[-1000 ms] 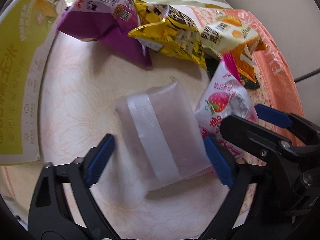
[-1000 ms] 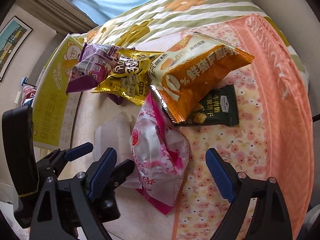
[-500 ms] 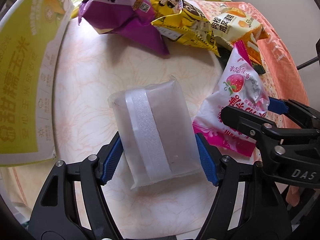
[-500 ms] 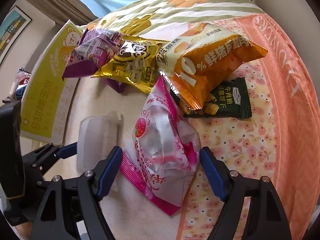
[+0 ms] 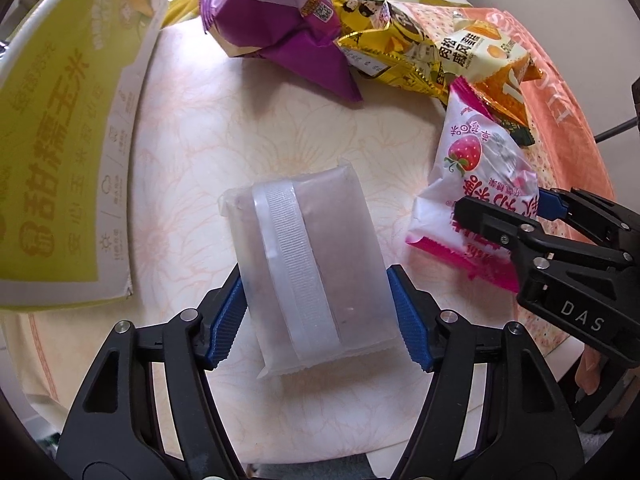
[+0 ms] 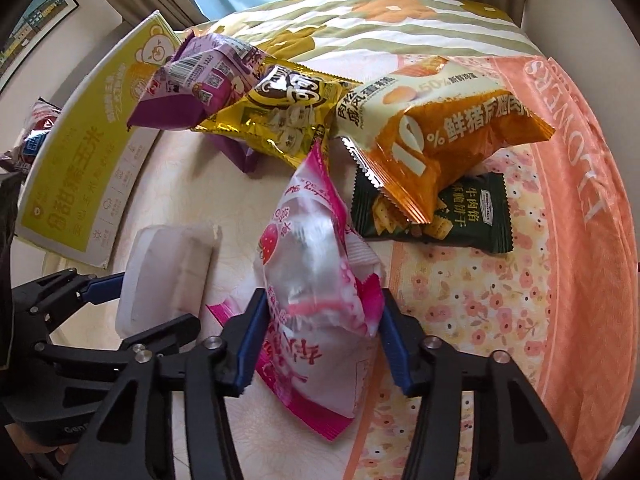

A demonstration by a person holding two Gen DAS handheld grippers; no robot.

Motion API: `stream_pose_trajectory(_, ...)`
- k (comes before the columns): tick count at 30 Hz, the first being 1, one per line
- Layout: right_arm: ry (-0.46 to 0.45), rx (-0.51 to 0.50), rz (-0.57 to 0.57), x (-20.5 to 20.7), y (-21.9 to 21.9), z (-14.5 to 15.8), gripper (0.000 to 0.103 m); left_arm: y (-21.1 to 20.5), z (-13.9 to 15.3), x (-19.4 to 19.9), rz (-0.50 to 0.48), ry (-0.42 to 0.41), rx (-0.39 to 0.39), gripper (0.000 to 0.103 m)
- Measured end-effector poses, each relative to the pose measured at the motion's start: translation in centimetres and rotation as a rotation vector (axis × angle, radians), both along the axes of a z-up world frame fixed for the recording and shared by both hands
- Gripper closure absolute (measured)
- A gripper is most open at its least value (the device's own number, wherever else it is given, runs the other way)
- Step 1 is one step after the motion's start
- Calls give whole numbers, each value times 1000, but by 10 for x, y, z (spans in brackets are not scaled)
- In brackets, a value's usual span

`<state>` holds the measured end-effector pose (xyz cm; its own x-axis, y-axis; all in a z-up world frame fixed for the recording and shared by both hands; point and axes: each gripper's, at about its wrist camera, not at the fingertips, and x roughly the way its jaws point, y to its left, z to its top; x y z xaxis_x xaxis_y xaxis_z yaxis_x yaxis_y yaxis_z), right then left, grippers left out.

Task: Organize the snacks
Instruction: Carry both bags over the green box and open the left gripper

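two handheld grippers work over a bed covered in a pale floral cloth (image 5: 280, 128), with a pile of snack packets at the far side.

the left gripper (image 5: 316, 316) points steeply down at a frosted translucent packet (image 5: 308, 256) with a white strip running along its length. the packet lies flat on the cloth, its near half set between the two blue pads (image 5: 224, 320). the jaws have just been closing, and both pads now touch the packet's long sides, one on each side, gripping it. in the right wrist view the same packet (image 6: 168, 276) lies just left of the pink one, with the left gripper's blue-tipped fingers at its near edge.

the right gripper (image 6: 320, 340) is closed on a pink and white strawberry packet (image 6: 316, 264). its jaws have just been closing, and the blue pads now pinch the packet's middle from both sides, puckering the film, while the pink sealed end sticks out below the pads toward the camera. in the left wrist view this packet (image 5: 480, 184) lies just right of the frosted packet, apart from it.

behind them lie a purple packet (image 6: 188, 84), a yellow-gold packet (image 6: 288, 112), an orange and cream packet (image 6: 440, 128) resting partly over a dark green packet (image 6: 472, 216). a yellow-green cardboard box (image 5: 60, 128) stands along the left edge of the cloth.
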<state>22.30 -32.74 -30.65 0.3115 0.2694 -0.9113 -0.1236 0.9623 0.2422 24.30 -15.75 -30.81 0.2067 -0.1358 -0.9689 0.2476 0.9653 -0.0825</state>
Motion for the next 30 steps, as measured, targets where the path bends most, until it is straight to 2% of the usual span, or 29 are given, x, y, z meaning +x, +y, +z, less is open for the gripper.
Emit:
stream_pose_trajectory(6, -41, 6, 9, -14, -11, 23, 61, 10, 22, -13, 17, -30, -30, 40)
stream_pose_trajectory(9, -78, 1, 14, -22, -16, 41, 61, 16, 40, -21, 33, -60, -72, 41)
stream_pose_trajectory(18, -240, -12, 16, -50, -30, 120, 61, 28, 120, -37, 97, -231, -237, 41)
stream_pose_trajectory(24, -357, 0, 74, -28, -10, 173, 61, 54, 184, -35, 161, -383, -300, 41)
stream_pose_trajectory(30, -426, 47, 135, 2, 35, 207, 61, 101, 221, -11, 217, -474, -281, 41)
